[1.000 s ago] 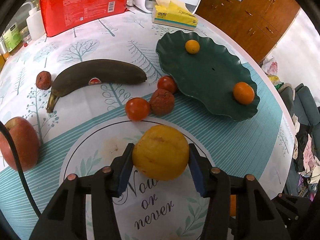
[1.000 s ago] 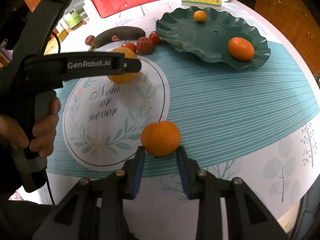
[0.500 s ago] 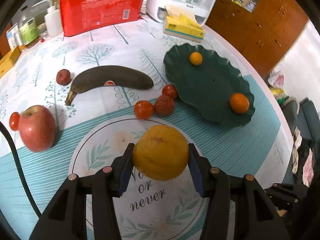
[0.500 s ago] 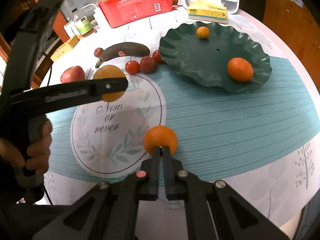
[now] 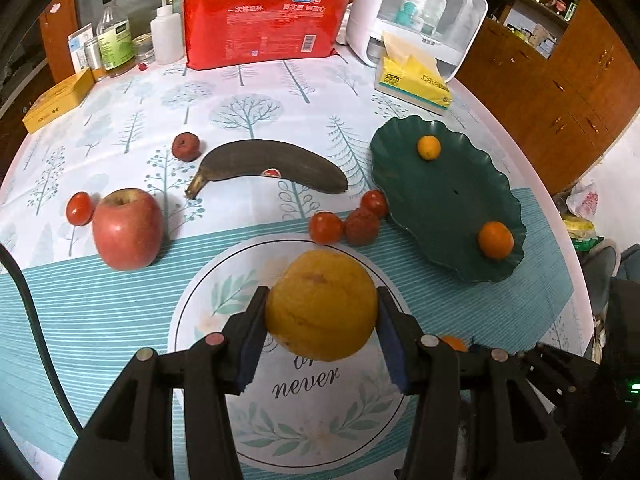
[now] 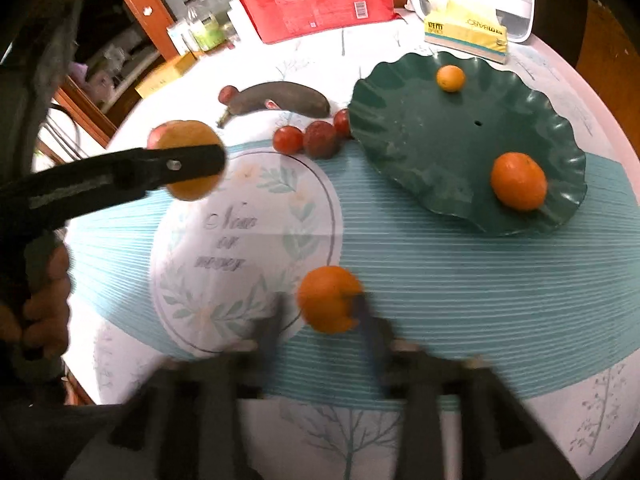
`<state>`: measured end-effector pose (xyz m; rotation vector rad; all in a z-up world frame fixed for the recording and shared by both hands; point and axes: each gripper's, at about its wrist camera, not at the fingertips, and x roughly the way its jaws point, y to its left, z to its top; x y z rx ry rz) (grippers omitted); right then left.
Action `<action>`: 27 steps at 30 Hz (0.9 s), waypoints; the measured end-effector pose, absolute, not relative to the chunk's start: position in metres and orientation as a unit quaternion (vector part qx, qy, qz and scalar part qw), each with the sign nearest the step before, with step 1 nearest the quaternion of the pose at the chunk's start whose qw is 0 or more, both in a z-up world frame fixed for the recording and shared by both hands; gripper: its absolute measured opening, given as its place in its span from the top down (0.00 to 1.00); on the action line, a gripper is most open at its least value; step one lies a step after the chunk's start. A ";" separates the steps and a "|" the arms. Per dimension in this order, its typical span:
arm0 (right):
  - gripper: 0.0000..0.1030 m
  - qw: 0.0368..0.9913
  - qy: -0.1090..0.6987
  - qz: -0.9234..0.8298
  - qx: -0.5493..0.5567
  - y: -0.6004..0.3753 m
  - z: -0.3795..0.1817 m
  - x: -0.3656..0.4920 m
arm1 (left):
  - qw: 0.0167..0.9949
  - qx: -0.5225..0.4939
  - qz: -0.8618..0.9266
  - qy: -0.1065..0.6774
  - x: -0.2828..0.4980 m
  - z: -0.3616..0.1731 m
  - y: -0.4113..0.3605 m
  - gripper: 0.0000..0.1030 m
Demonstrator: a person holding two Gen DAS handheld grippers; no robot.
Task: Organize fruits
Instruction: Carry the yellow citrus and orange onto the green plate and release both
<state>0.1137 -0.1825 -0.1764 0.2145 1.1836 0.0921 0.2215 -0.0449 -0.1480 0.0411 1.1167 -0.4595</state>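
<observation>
My left gripper (image 5: 320,294) is shut on a large yellow citrus fruit (image 5: 320,308) and holds it above the round printed mat (image 5: 208,320). In the right wrist view that fruit (image 6: 188,136) hangs at the left, clamped by the left gripper's fingers (image 6: 176,164). My right gripper (image 6: 318,312) is blurred and its jaws are opening. A tangerine (image 6: 328,300) rests on the cloth between them, near the right finger, with a gap at the left one. The dark green wavy plate (image 5: 448,200) holds a small yellow-orange fruit (image 5: 429,147) and a tangerine (image 5: 496,240).
On the cloth lie a blackened banana (image 5: 272,166), a red apple (image 5: 128,228), cherry tomatoes (image 5: 326,227) and wrinkled red fruits (image 5: 362,226). A red cup pack (image 5: 260,24), bottles, a tissue box (image 5: 416,80) and a white appliance line the far edge. A hand (image 6: 44,304) holds the left gripper.
The left gripper has risen with the yellow fruit, so more of the table shows. The right jaws closed just short of the tangerine, then spread apart around it.
</observation>
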 end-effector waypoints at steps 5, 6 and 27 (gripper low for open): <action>0.39 0.808 0.577 0.036 0.114 -0.180 -0.192 0.120 | 0.824 0.024 -0.217 0.523 0.221 -0.144 -0.037 0.52; 0.39 0.807 0.579 0.030 0.114 -0.178 -0.195 0.121 | 0.824 0.027 -0.218 0.523 0.221 -0.144 -0.035 0.52; 0.66 0.828 0.545 -0.006 0.132 -0.179 -0.193 0.129 | 0.819 0.044 -0.238 0.520 0.226 -0.137 -0.028 0.52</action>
